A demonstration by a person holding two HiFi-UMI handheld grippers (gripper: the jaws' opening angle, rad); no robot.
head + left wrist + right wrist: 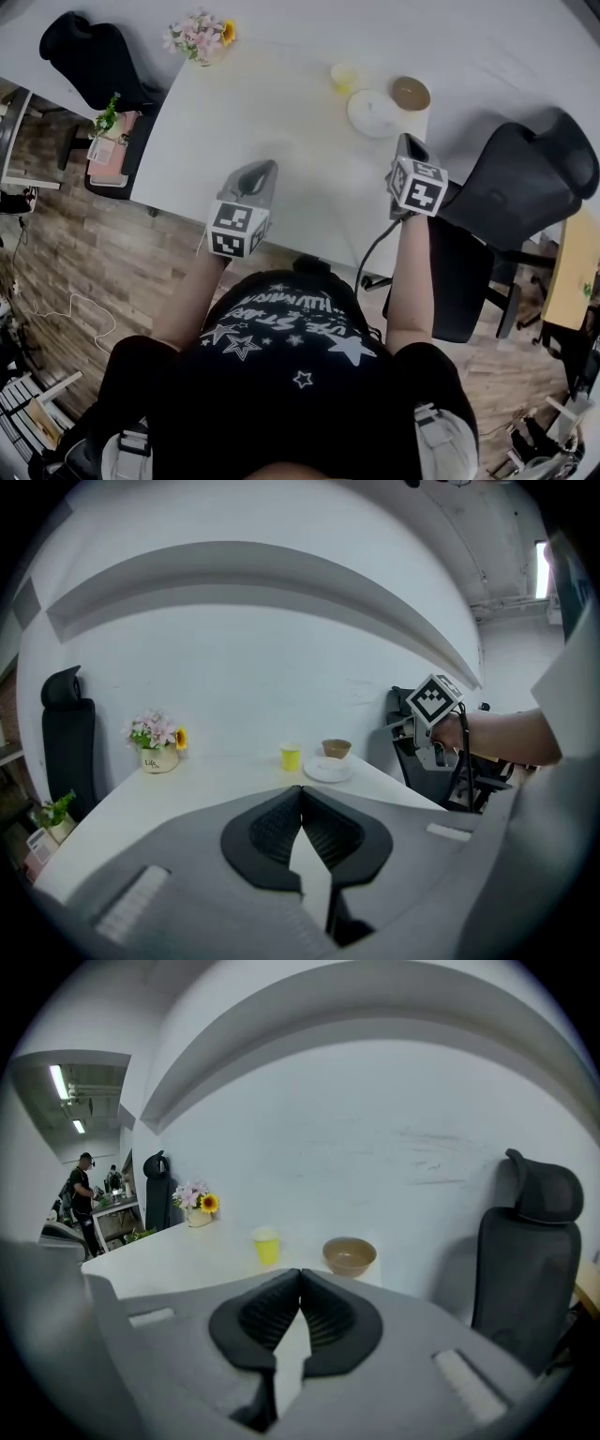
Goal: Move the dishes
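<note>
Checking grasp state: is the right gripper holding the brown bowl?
No, the right gripper is shut and empty; the brown bowl sits on the white table ahead.

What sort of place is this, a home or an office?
Probably an office or meeting room: a long white table, black high-backed office chairs beside it, and a flower pot, yellow cup, bowl and plate on top.

The white counter is evenly and brightly lit. Both gripper views are bent by fisheye distortion and darkened at the edges.
</note>
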